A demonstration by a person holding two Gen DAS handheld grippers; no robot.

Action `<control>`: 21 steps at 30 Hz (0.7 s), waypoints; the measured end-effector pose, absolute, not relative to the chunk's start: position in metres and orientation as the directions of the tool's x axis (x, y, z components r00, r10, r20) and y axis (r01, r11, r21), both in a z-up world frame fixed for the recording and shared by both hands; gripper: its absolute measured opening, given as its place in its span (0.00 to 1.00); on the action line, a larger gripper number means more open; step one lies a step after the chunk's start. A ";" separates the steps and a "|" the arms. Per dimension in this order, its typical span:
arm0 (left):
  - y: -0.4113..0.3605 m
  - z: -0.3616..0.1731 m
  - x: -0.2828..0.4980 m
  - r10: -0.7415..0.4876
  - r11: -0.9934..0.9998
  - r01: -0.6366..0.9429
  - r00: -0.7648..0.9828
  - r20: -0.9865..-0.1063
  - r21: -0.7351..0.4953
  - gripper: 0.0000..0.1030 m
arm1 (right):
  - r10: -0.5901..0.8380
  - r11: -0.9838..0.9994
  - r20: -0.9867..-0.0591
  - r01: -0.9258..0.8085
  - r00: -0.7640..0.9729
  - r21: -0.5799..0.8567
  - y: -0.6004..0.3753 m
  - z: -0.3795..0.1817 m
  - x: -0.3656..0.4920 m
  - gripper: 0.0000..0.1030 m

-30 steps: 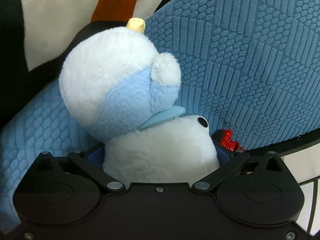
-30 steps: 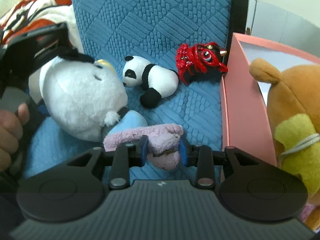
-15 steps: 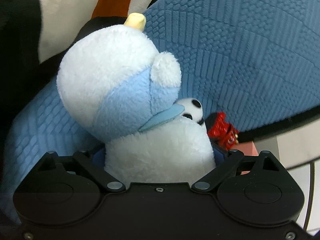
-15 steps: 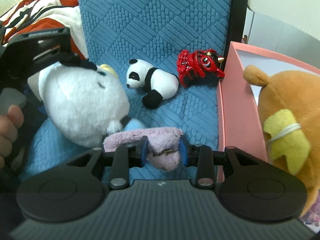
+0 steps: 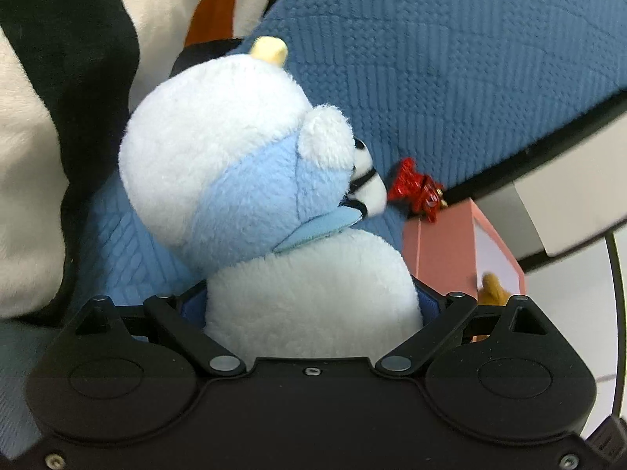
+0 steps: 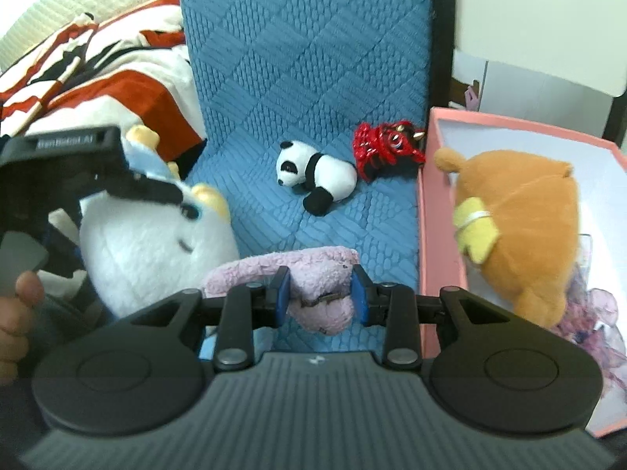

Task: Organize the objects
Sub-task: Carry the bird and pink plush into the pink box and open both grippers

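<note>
My left gripper [image 5: 313, 305] is shut on a white and light-blue plush toy [image 5: 243, 180] and holds it above the blue quilted cushion [image 5: 450, 78]; the toy also shows at the left of the right wrist view [image 6: 156, 243]. My right gripper [image 6: 320, 293] is shut on a pink plush toy [image 6: 313, 270]. A pink box [image 6: 439, 211] at the right holds a brown bear plush [image 6: 525, 227]. A small panda plush [image 6: 317, 176] and a red lion toy [image 6: 384, 149] lie on the cushion beside the box.
A red, white and black blanket [image 6: 98, 62] lies at the left. Pink translucent items [image 6: 588, 313] lie in the box under the bear. A white wall and furniture [image 6: 540, 19] stand behind the box.
Both grippers have risen and swung toward the pink box with their toys. The box, panda and red toy have come further into the left wrist view.
</note>
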State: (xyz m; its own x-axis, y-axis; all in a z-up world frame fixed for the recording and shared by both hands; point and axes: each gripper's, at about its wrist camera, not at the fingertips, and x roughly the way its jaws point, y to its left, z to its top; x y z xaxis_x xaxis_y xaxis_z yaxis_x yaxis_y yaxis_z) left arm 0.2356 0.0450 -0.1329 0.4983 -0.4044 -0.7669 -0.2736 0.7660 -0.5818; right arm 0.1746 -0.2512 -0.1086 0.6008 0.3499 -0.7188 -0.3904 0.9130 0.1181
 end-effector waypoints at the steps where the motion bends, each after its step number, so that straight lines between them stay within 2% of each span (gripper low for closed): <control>1: 0.040 -0.128 0.233 -0.408 0.772 -0.263 0.492 -0.769 -0.578 0.92 | 0.352 0.914 -0.717 -0.387 0.601 0.124 -0.254 -0.104 0.172 0.34; 11: -0.006 -0.083 0.214 -0.472 0.809 -0.137 0.429 -0.770 -0.572 0.92 | 0.356 0.923 -0.682 -0.355 0.639 0.150 -0.287 -0.050 0.156 0.34; 21: -0.068 -0.006 0.230 -0.495 0.835 -0.007 0.426 -0.757 -0.550 0.92 | 0.361 0.929 -0.627 -0.324 0.690 0.179 -0.333 0.012 0.158 0.34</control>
State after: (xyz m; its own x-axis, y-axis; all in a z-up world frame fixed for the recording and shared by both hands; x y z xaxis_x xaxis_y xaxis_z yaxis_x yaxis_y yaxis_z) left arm 0.2305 -0.0676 -0.0062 0.4260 -0.4953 -0.7571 -0.0072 0.8349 -0.5503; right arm 0.1585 -0.3330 0.0117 0.6900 0.3611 -0.6272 -0.3236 0.9291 0.1789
